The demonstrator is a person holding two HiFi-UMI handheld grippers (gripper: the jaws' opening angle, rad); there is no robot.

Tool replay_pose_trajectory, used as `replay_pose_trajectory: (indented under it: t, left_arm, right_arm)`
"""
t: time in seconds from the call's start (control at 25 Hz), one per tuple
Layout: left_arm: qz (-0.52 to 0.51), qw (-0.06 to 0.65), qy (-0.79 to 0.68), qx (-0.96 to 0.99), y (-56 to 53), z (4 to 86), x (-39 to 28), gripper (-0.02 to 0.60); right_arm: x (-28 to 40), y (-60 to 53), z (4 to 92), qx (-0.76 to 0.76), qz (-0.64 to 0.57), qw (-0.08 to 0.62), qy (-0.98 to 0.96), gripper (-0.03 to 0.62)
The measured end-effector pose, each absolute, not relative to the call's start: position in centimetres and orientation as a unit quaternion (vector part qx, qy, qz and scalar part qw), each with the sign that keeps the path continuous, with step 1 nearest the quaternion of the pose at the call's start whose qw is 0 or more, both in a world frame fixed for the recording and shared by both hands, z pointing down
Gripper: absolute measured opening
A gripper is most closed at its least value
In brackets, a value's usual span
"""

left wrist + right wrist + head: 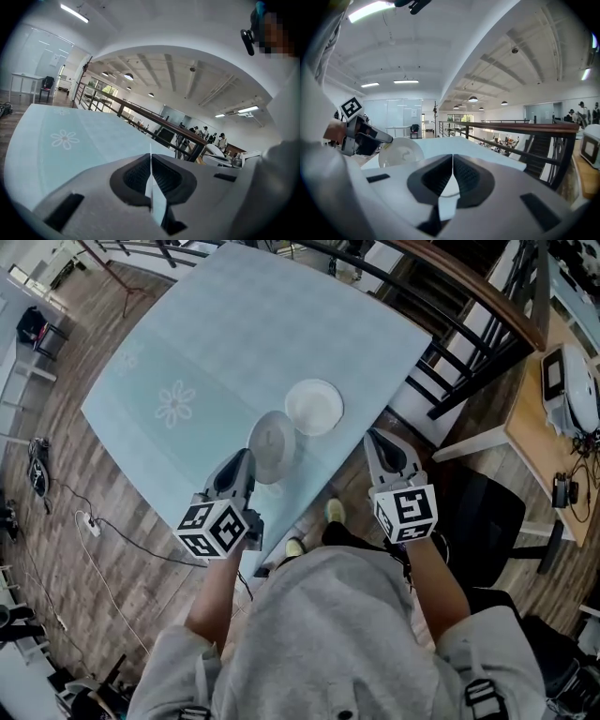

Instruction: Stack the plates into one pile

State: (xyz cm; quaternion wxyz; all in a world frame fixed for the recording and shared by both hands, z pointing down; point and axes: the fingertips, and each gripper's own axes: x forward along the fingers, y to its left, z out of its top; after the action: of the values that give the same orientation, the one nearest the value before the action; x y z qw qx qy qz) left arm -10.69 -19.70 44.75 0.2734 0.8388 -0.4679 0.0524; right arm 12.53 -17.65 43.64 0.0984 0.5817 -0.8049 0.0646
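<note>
A white plate (314, 407) lies flat on the pale blue table (187, 343), near its front right edge. A second white plate (272, 444) hangs tilted just left of it, above the table edge, with my left gripper (251, 459) shut on its near rim. In the left gripper view the held plate (151, 161) shows edge-on as a thin line between the closed jaws of the left gripper (151, 177). My right gripper (373, 439) floats off the table's right edge, shut and holding nothing. The right gripper view shows its jaws closed at the right gripper (453, 173), with the held plate (401, 152) at left.
A dark stair railing (469, 324) runs behind the table's right side. A wooden desk (544, 446) with a white appliance (574, 390) stands at far right, a black chair (487, 521) beside me. Cables (84, 521) lie on the wooden floor at left.
</note>
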Motion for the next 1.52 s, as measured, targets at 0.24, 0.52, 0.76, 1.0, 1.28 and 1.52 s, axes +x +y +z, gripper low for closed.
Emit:
replay_pose_trajectory:
  t: [0.24,0.52,0.76,1.0,1.28,1.52]
  left_arm:
    - [0.056,0.274,-0.452,0.847,-22.2,45.2,-6.0,0.026]
    - [0.071,0.282,-0.446,0.846,-25.2,47.9,-1.3,0.026]
    - [0.076,0.307,-0.449,0.836,-27.9,50.3,0.3,0.026]
    - [0.069,0.348,-0.451,0.819,-30.0,52.7,0.4,0.026]
    - [0.095,0.360,-0.468,0.801,-32.0,55.2,-1.6,0.026]
    - [0.143,0.343,-0.495,0.786,-33.7,59.3,-3.3,0.029]
  right_arm:
    - [16.4,-18.5,43.8,0.593,0.066,0.103,-0.796,0.028]
    - [20.7,-19.1,44.8,0.599,0.073,0.111,-0.790,0.028]
    - [23.5,-19.3,45.8,0.614,0.082,0.119,-0.776,0.028]
    - [24.9,-19.7,46.2,0.626,0.086,0.125,-0.765,0.028]
    - [24.4,-20.6,45.5,0.639,0.081,0.127,-0.755,0.028]
    - [23.5,-21.5,45.7,0.638,0.078,0.131,-0.755,0.028]
